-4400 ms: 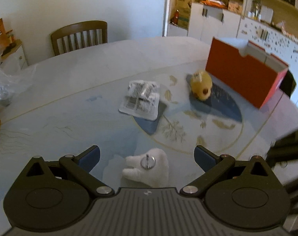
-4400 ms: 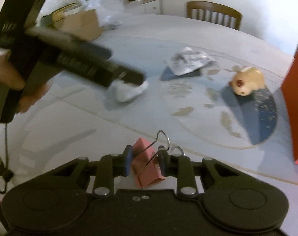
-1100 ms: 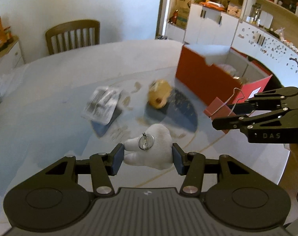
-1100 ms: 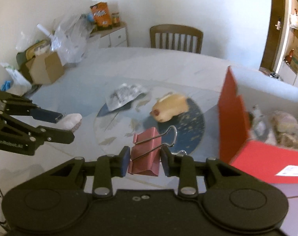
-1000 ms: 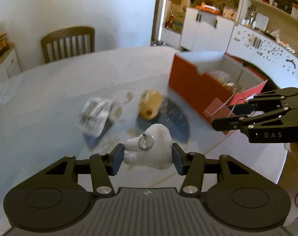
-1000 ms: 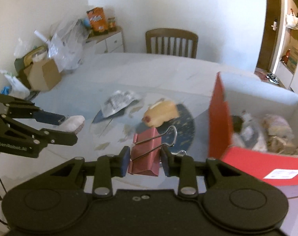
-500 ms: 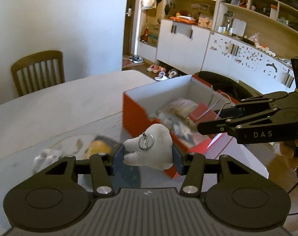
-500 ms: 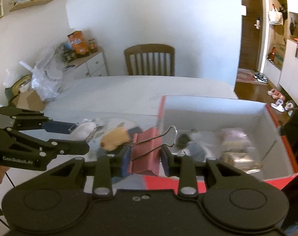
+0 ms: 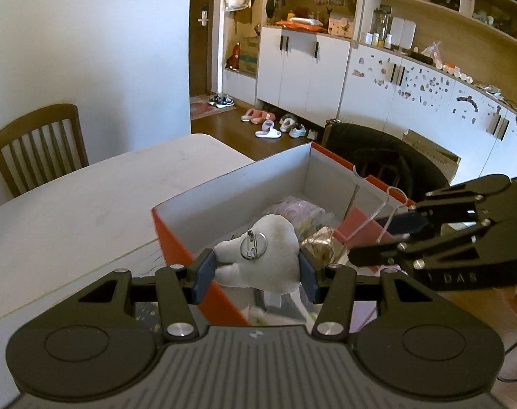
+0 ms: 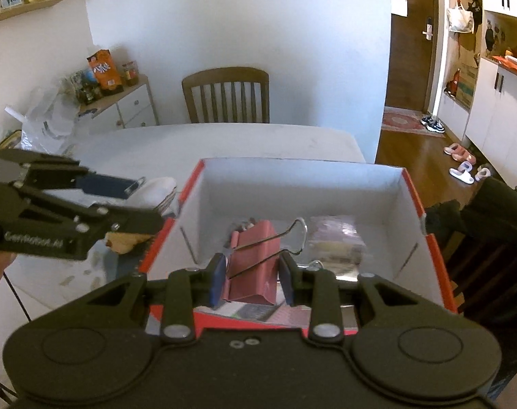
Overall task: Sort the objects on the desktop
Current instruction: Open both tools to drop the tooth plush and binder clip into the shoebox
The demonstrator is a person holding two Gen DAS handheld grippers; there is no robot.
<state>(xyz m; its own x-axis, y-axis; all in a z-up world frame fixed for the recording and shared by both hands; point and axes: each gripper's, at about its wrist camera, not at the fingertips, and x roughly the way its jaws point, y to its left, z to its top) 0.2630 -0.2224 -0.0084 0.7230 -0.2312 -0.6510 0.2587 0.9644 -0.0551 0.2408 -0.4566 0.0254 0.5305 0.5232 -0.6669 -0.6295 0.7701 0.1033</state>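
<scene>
While our left gripper (image 9: 255, 272) clamps the white plush tooth (image 9: 258, 255), our right gripper (image 10: 251, 281) pinches the pink binder clip (image 10: 255, 266) above the red box (image 10: 428, 248)

Soft plush tooth (image 9: 258, 259), wire-handled clip (image 10: 255, 266), matt cardboard box (image 10: 302, 184), wooden chair (image 10: 226, 95).

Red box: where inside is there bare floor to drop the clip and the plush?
Inside the red box, bare floor lies along the far wall and in the far left corner behind the binder clip. The middle and right are crowded with wrapped packets; the near edge holds flat packets. Outside, the table left of the box is bare.
</scene>
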